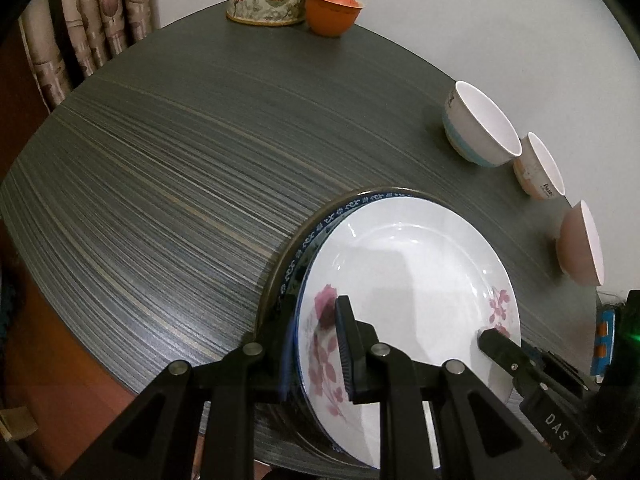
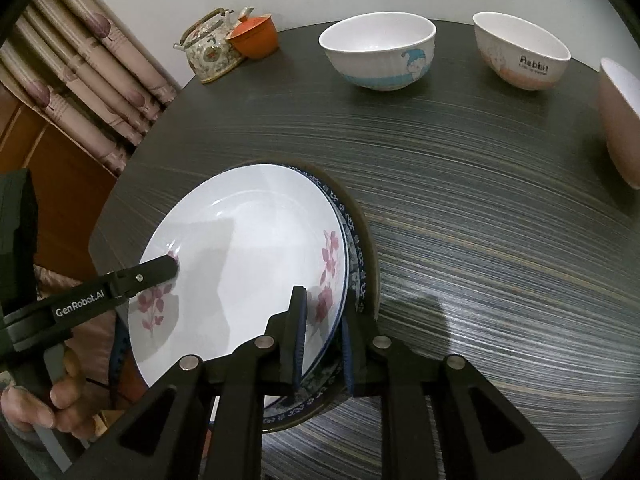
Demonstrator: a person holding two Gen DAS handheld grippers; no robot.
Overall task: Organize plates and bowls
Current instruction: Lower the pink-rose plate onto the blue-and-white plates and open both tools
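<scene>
A: Status on the plates?

B: My left gripper (image 1: 316,344) is clamped on the rim of the white floral plate (image 1: 408,276): one pad sits on the inner face, the other behind the edge. Left wrist view has that grip at 6 o'clock.

A: And the right one?

B: My right gripper (image 2: 322,340) straddles the opposite rim of the same plate, 6 o'clock in its own view. The jaws are narrow; I think the pads press on the rim, but the outer pad is half hidden behind the plate edge, so that contact is my best read.

A: Where is the plate itself?

B: It lies on the blue-patterned plate (image 2: 356,240), which sits on a dark-rimmed one beneath. The stack rests on the striped grey table (image 2: 480,200), near the close edge.

A: Bowls?

B: Three, all apart from the stack. From the right wrist: the blue cartoon bowl (image 2: 378,54) at 12 o'clock, the Rabbit bowl (image 2: 524,52) at 1, the pink bowl (image 2: 622,120) at 2, cut off by the frame.

A: Anything else on the table?

B: A floral teapot (image 2: 208,46) touching an orange lidded cup (image 2: 256,36) at 11 o'clock, at the far edge. My left hand (image 2: 52,400) shows at 8 o'clock.
</scene>
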